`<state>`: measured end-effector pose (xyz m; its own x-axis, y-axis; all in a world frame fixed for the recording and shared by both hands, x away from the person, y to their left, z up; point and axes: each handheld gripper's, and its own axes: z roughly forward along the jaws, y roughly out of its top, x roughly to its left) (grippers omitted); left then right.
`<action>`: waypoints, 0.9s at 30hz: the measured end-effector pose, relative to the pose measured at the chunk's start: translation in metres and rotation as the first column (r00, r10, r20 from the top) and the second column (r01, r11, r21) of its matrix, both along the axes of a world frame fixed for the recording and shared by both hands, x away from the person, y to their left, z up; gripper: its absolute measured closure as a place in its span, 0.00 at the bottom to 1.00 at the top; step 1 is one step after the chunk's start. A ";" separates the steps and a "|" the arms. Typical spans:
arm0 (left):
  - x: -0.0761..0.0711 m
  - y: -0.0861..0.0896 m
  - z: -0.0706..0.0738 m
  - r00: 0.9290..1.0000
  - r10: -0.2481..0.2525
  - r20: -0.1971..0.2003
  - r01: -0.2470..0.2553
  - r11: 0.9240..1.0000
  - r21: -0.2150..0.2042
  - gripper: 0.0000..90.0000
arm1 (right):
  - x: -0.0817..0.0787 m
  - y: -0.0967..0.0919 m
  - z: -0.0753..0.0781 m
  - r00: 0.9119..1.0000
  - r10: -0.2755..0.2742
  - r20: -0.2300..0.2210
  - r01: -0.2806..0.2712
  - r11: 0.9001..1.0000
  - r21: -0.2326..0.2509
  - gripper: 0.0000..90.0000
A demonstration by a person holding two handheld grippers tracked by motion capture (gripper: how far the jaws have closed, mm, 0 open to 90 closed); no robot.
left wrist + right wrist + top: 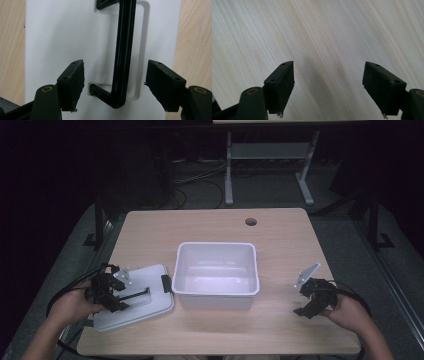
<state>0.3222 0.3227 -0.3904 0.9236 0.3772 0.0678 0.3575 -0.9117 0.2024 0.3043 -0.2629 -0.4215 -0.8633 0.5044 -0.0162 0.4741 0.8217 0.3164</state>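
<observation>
A white lid [145, 302] with a black handle [136, 295] lies flat at the table's left front. In the left gripper view the black handle [123, 55] runs up between the jaws over the white lid [57, 37]. My left gripper [119, 296] [115, 85] hovers just above the lid, open, its jaws on either side of the handle with gaps to both pads. The white bin [217, 272] stands open-topped at the table's centre. My right gripper [302, 311] [328, 87] is low over bare wood at the right front, open with nothing between its jaws.
The wooden table [280, 325] has a round cable hole [251, 222] near its far edge. A black clip [166, 283] sits on the lid's edge beside the bin. Cables trail from both grippers off the table's sides. A desk frame [270, 155] stands on the floor beyond.
</observation>
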 end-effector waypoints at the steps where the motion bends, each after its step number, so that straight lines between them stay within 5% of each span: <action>1: 0.000 0.000 0.000 1.000 0.000 0.000 0.000 1.000 0.000 0.34 | -0.001 -0.001 -0.001 1.000 -0.005 0.009 0.005 1.000 0.007 0.28; 10: 0.000 0.001 -0.001 1.000 0.004 0.000 -0.004 1.000 0.000 0.34 | -0.011 -0.009 -0.006 0.995 -0.080 0.065 0.075 0.994 0.075 0.26; 27: 0.000 0.000 -0.003 1.000 -0.002 -0.006 0.002 1.000 0.004 0.34 | -0.022 -0.014 -0.017 0.970 -0.202 0.138 0.176 0.968 0.177 0.24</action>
<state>0.3219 0.3224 -0.3933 0.9247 0.3753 0.0643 0.3569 -0.9132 0.1968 0.2827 -0.2772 -0.4389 -0.7456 0.6648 -0.0460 0.5507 0.6535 0.5193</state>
